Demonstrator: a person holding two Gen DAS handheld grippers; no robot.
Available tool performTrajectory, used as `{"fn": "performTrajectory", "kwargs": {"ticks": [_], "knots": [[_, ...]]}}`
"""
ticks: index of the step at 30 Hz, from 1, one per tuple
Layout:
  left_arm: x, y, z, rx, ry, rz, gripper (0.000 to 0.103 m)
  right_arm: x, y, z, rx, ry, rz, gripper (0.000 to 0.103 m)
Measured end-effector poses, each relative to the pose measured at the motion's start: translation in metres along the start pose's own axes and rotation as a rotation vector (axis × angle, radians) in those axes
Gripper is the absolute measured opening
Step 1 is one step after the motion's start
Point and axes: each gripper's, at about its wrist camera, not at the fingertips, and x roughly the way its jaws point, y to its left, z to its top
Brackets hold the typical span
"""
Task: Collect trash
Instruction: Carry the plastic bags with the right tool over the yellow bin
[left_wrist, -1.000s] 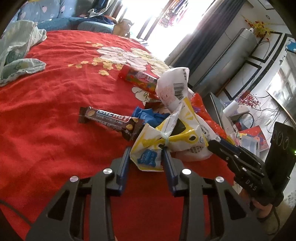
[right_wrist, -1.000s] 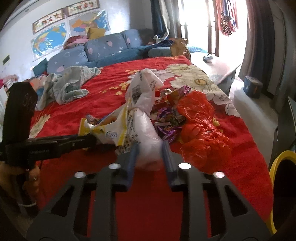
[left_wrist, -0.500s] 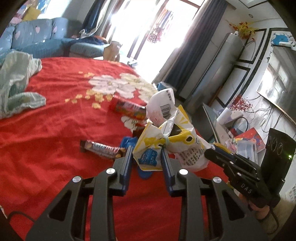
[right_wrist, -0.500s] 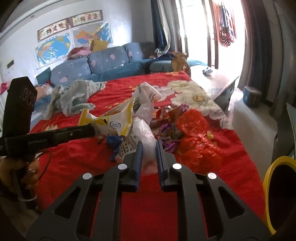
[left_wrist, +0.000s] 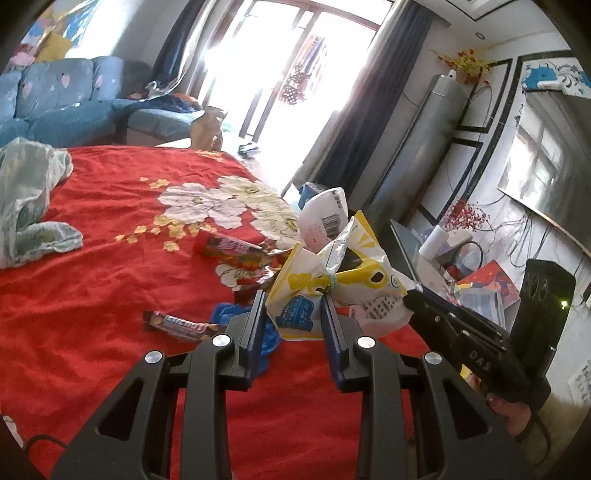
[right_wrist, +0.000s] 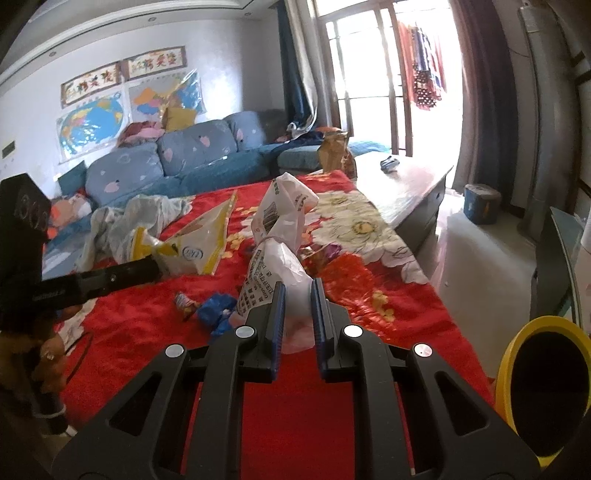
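Left hand-held gripper (left_wrist: 291, 317): blue pads clamped on yellow-and-white snack bag (left_wrist: 299, 299), lifted above red floral bedspread (left_wrist: 92, 273). Right hand-held gripper (right_wrist: 297, 302): pads closed on white printed plastic bag (right_wrist: 280, 258), also raised. Loose on bedspread: chocolate bar wrapper (left_wrist: 177, 324), blue wrapper (right_wrist: 216, 306), red snack packet (left_wrist: 232, 249); yellow-rimmed bin (right_wrist: 543, 391) beside bed.

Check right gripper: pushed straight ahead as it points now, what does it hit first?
Nothing new: the right gripper is already shut on the white plastic bag. Past the bag, probably the purple wrappers on the red cloth; depth is unclear.
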Motion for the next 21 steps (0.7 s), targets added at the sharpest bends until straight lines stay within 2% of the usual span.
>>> {"fn": "performTrajectory", "kwargs": {"ticks": [21], "knots": [[0.028,-0.076,-0.005,0.112,0.064,-0.039,0.028,-0.04,-0.066,0.006,0.123,-0.064,-0.112,0.009]]}}
